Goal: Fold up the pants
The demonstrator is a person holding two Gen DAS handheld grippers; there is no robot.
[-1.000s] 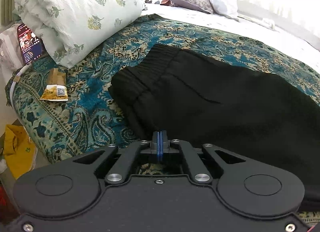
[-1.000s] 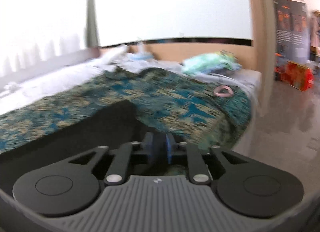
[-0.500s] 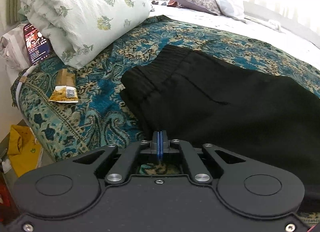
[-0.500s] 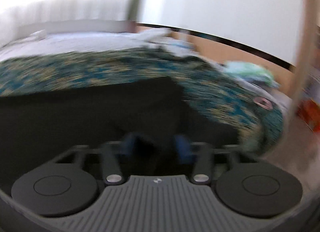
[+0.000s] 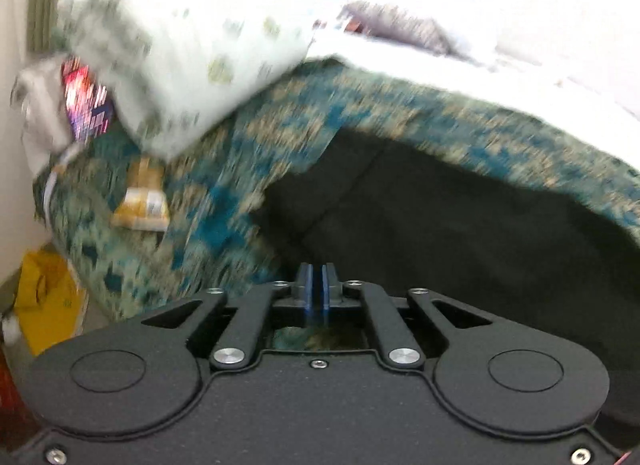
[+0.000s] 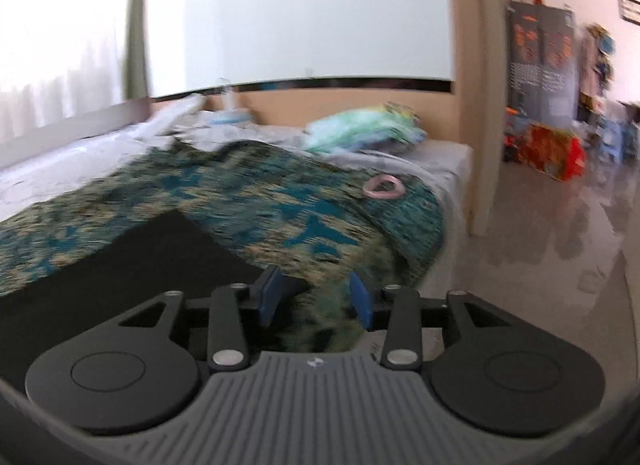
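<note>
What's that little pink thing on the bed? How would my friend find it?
Start at the bed with the blue-green patterned bedspread. Follow it to the corner nearest the open floor, below the pale green bundle. The pink ring lies there, the only pink, hollow loop on the cloth.

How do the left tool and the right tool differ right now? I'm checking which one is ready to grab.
The left tool shows only a thin gap between its blue pads, opening; the right tool stands wide, opening. The black pants lie beyond the left tool; the right tool frames teal patterned bedspread. Both hold nothing.
</note>
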